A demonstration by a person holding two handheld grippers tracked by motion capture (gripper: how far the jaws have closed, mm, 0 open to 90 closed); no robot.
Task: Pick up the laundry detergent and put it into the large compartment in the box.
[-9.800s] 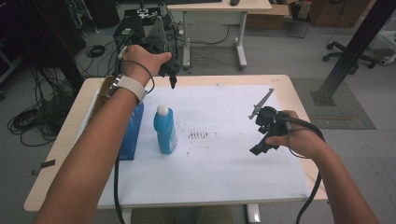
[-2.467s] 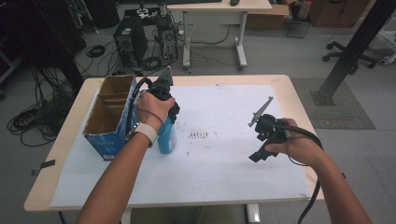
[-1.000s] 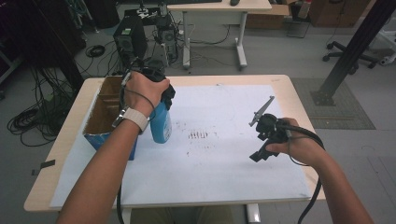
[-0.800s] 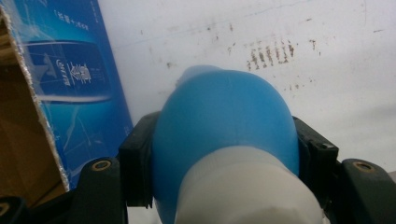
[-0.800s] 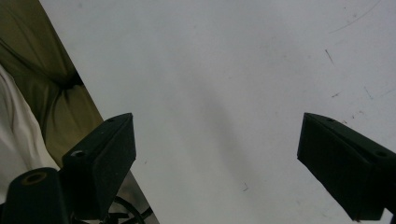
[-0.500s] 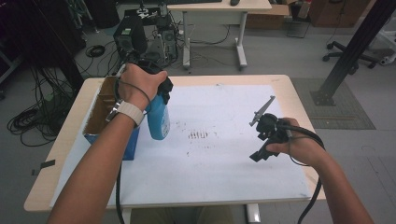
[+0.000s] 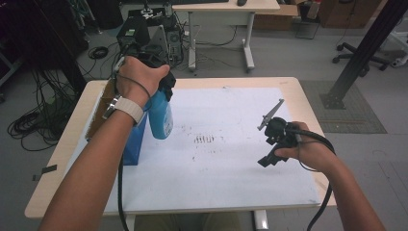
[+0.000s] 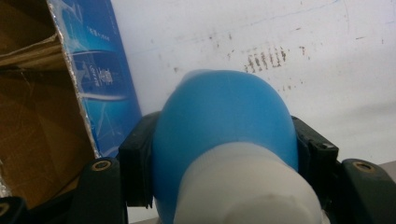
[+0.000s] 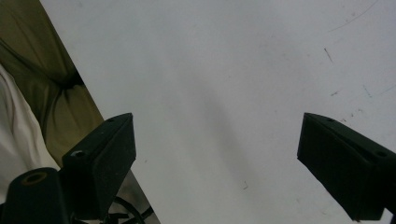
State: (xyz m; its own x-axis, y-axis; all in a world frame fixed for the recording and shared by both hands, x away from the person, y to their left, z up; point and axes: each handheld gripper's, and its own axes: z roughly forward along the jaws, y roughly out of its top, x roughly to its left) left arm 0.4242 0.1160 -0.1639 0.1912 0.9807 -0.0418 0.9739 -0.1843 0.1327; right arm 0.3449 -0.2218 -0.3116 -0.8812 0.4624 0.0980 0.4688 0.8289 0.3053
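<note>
A blue bottle (image 7: pixel 161 118) with a white cap hangs in the air above the table's left side, next to an open cardboard box with blue sides (image 7: pixel 134 139). My left gripper (image 7: pixel 163 91) is shut on the bottle's upper part. In the left gripper view the bottle (image 8: pixel 224 121) sits squeezed between the two black jaws, and the box's blue wall (image 8: pixel 102 70) and brown inside lie just to the left. My right gripper (image 7: pixel 269 156) hovers over the right side of the white sheet (image 7: pixel 231 159), open, with nothing between its jaws (image 9: pixel 215 163).
The white sheet carries dark scuff marks (image 7: pixel 207 139) at its middle. The wooden table edge (image 7: pixel 308 96) frames the sheet. Behind the table are another desk (image 7: pixel 226 14), computer cases and cables on the floor (image 7: pixel 29 125). A black post (image 7: pixel 361 53) stands at the right.
My left gripper has lifted the blue bottle off the sheet and carried it up and toward the box. The right gripper has stayed where it was.
</note>
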